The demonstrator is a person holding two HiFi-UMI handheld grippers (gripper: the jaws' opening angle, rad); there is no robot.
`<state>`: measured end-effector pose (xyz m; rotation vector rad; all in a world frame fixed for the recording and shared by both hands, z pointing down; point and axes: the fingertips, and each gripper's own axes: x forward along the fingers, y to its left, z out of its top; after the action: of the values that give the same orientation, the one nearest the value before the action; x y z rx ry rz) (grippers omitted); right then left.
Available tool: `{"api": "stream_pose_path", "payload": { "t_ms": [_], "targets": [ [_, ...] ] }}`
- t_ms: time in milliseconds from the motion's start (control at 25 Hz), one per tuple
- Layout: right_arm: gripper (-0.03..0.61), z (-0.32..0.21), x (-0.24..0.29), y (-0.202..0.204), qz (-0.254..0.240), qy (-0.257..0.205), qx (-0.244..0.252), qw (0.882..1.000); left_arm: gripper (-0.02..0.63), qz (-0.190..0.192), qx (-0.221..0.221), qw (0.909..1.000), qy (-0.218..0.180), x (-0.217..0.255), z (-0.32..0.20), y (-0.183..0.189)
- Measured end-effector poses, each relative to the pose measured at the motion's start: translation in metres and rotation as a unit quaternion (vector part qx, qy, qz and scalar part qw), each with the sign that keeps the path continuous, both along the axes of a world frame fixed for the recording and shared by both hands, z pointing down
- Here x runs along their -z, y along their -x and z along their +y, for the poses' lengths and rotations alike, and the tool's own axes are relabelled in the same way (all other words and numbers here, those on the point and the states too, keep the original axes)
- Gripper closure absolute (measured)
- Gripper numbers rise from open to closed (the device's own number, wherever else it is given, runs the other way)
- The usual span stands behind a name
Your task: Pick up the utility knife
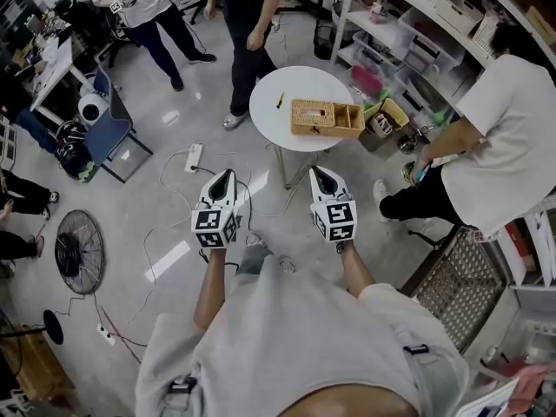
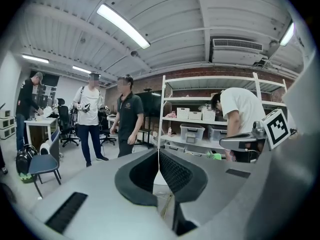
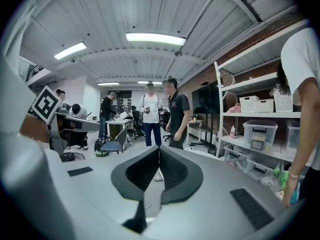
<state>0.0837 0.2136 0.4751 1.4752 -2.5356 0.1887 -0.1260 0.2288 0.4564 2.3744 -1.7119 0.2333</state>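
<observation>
Two grippers are in our hands, held out side by side above the grey floor (image 1: 174,111) and well short of the round white table (image 1: 269,120) ahead. Our left gripper (image 1: 224,175) has its jaws pressed together with nothing between them; in its own view the dark pads (image 2: 172,171) meet in a thin line. Our right gripper (image 1: 318,172) is the same, with its jaws closed tight and empty. The utility knife (image 1: 280,101) lies on the left part of the table, a slim yellowish thing too small for us to make out in detail. It lies apart from the wicker basket (image 1: 326,118) on the table's right side, and neither gripper touches it. Beyond the table a person in dark clothes (image 1: 248,24) stands on the floor. At our right a person in a white shirt (image 1: 499,146) bends toward the shelves (image 1: 408,24). A fan (image 1: 78,252) stands on the floor at our left.
</observation>
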Motion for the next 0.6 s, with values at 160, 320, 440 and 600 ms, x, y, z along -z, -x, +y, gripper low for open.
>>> {"api": "stream_pose_path", "payload": {
  "t_ms": [160, 320, 440, 600],
  "targets": [
    [0.548, -0.014, -0.007, -0.002, 0.005, 0.006, -0.002, 1.000, 0.591, 0.003, -0.002, 1.0000, 0.004, -0.008, -0.016, -0.002],
    [0.548, -0.034, -0.009, -0.003, 0.012, 0.007, -0.004, 1.000, 0.591, 0.012, -0.008, 0.9999, 0.006, -0.013, -0.040, -0.004],
    [0.548, -0.054, -0.009, -0.002, 0.019, 0.004, -0.007, 1.000, 0.591, 0.017, -0.013, 0.9998, 0.006, -0.018, -0.061, -0.005],
    [0.548, -0.081, -0.014, -0.001, 0.024, 0.006, -0.017, 1.000, 0.591, 0.022, -0.026, 0.9994, 0.011, -0.029, -0.095, -0.007]
  ]
}}
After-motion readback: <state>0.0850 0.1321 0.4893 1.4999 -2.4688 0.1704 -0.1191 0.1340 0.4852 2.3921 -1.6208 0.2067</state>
